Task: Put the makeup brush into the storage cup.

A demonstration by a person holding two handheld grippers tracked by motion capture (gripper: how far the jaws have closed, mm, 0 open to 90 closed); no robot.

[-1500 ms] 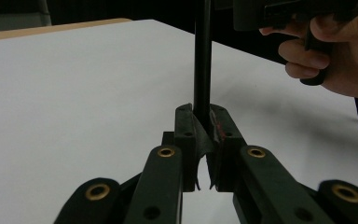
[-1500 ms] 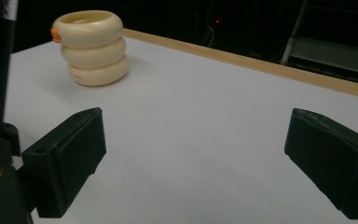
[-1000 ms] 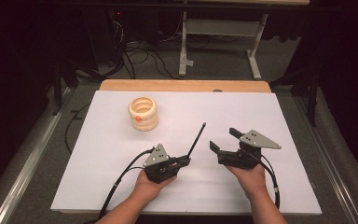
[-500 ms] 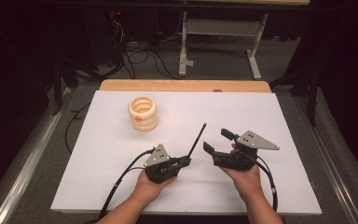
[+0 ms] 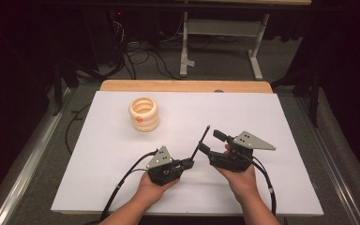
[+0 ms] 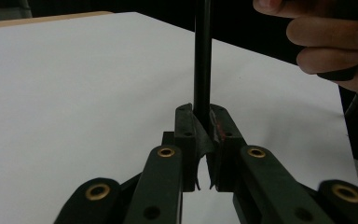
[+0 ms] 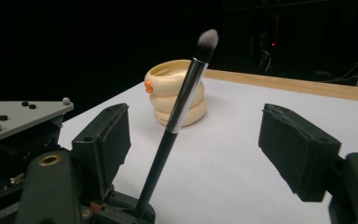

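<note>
The left gripper (image 5: 191, 163) clamps the brush (image 7: 182, 112) by its handle end, bristles pointing toward one o'clock. The right gripper (image 5: 211, 142), jaws apart and just closing, flanks it. Light, stiff, probably slick; the metal ferrule offers the firmest hold.

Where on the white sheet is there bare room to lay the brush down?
Bare: the sheet right of the cream ring holder up to the wooden edge, and the left strip below the holder. Crowded: near centre, where the left gripper holds the brush beside the right gripper.
</note>
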